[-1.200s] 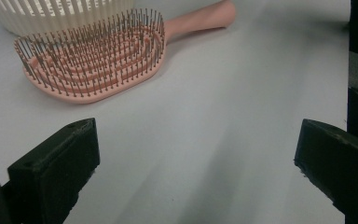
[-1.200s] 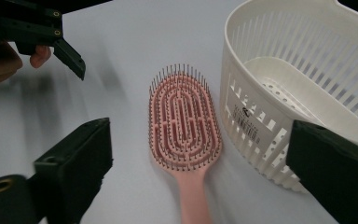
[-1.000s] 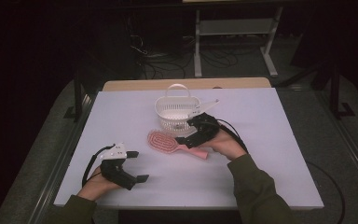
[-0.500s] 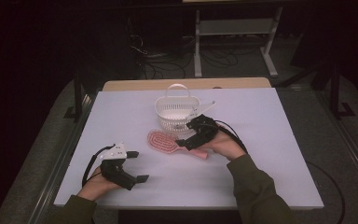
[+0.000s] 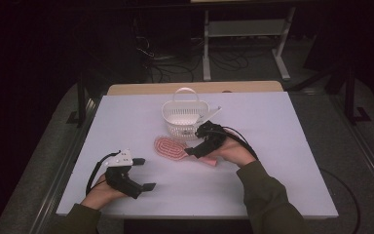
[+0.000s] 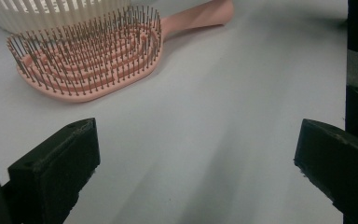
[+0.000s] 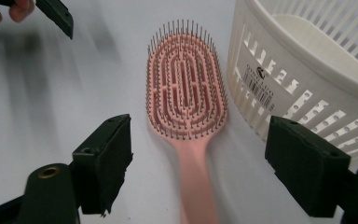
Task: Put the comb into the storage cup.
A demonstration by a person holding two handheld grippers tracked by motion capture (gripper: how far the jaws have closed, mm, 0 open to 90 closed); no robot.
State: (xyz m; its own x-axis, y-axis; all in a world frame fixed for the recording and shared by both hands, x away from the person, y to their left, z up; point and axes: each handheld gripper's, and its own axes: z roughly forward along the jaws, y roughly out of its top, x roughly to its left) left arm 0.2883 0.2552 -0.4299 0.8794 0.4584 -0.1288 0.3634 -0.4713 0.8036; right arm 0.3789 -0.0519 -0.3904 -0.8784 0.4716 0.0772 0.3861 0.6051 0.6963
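Note:
A pink hairbrush (image 5: pixel 171 147) lies bristles up on the white table, right in front of a white slotted basket (image 5: pixel 185 117). My right gripper (image 5: pixel 193 150) is low over the brush's handle. In the right gripper view the handle (image 7: pixel 193 177) runs between the two jaws of my right gripper (image 7: pixel 205 156), which have just been closing. The pads stand clear of the handle on both sides, so the gripper is open. My left gripper (image 5: pixel 144 173) rests open and empty near the table's front left, facing the brush head (image 6: pixel 88 60).
The basket (image 7: pixel 307 60) stands close to the brush head's right side in the right gripper view, with a label on its wall. A finger of the left gripper (image 7: pixel 56 16) shows beyond the brush. The table (image 5: pixel 292 146) ends at a front edge near both forearms.
The right hand has barely shifted over the brush handle. The left hand and the brush have not moved.

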